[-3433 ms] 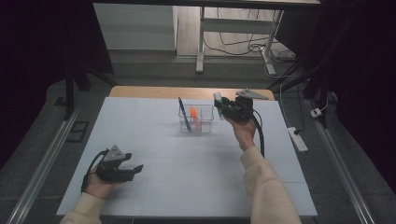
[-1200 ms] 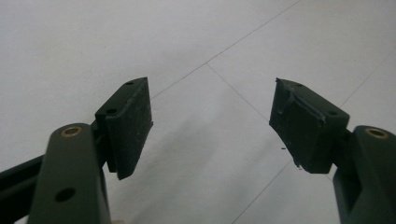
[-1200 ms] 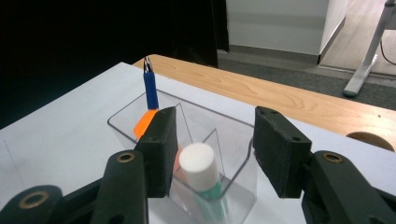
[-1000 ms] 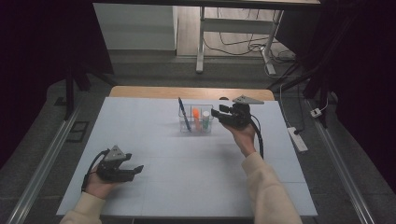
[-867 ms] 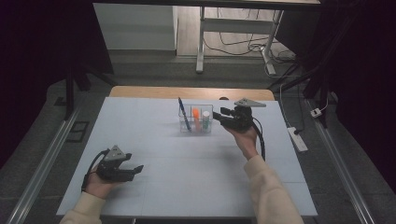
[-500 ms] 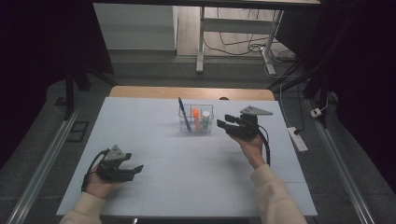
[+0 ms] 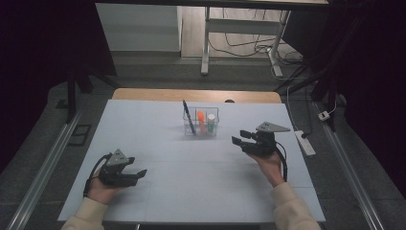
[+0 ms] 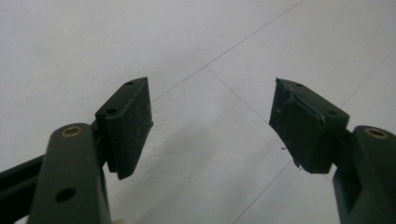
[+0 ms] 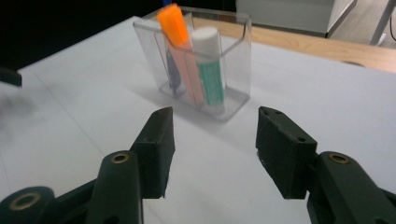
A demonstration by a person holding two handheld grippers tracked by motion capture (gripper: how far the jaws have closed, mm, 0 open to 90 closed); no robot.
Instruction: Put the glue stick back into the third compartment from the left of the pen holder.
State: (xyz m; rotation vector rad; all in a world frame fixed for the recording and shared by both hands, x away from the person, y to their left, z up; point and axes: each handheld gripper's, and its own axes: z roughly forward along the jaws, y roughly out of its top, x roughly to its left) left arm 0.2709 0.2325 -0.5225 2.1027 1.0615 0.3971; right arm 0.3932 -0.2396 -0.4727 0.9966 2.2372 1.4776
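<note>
A pale grey-white table point(image 7: 191, 191) with thin seam lines carries a clear plastic holder point(image 7: 201, 122) standing near its far edge. Behind the holder, a bare wooden strip point(image 7: 143, 94) runs along the table's far side.

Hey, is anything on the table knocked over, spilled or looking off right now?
Nothing stands out. The clear holder stands upright on the white table, with the orange marker, the white-capped glue stick and a dark pen leaning inside it. The right gripper and the left gripper are open and empty.
</note>
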